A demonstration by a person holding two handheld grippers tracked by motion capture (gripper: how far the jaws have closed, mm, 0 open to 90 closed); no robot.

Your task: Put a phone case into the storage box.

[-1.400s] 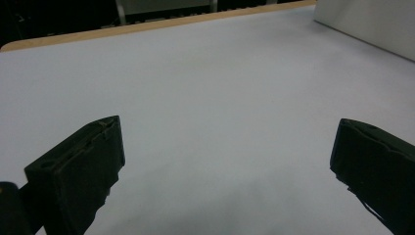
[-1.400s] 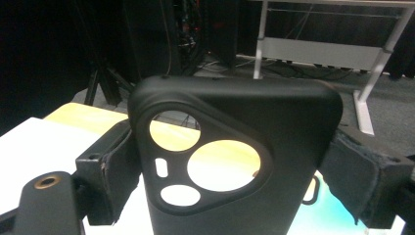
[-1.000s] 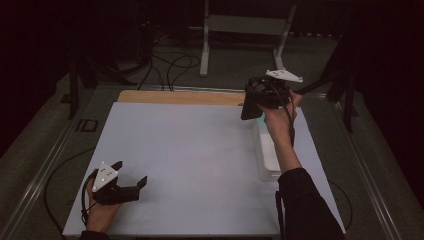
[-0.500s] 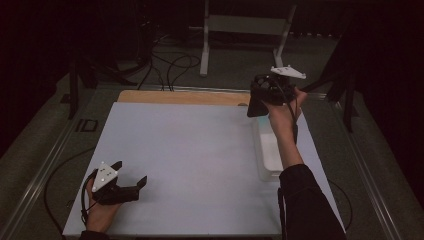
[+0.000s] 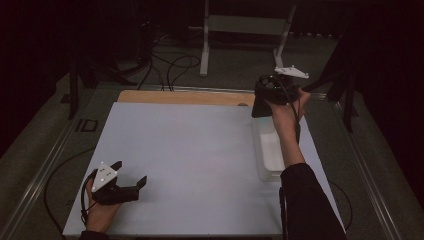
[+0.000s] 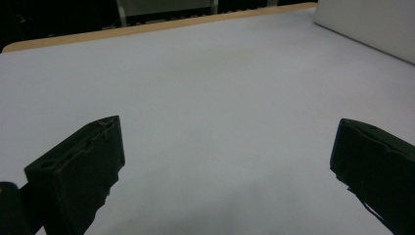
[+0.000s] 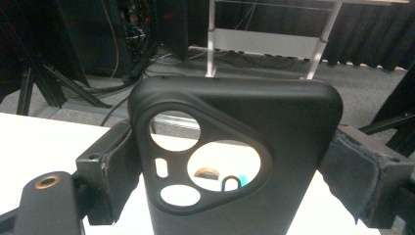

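right gripper (image 7: 235, 166) was clamped on a black phone case (image 7: 235, 156), held raised above the white tray (image 5: 270, 150) at the table's far right. pickup judged done; placement remained. left gripper (image 5: 131, 176) rested spread wide, empty.

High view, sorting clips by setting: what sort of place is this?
Probably a lab or studio recording bay, not a home: a plain white table stands before black curtains, loose black cables trail over the grey floor, and a grey metal stand sits behind.
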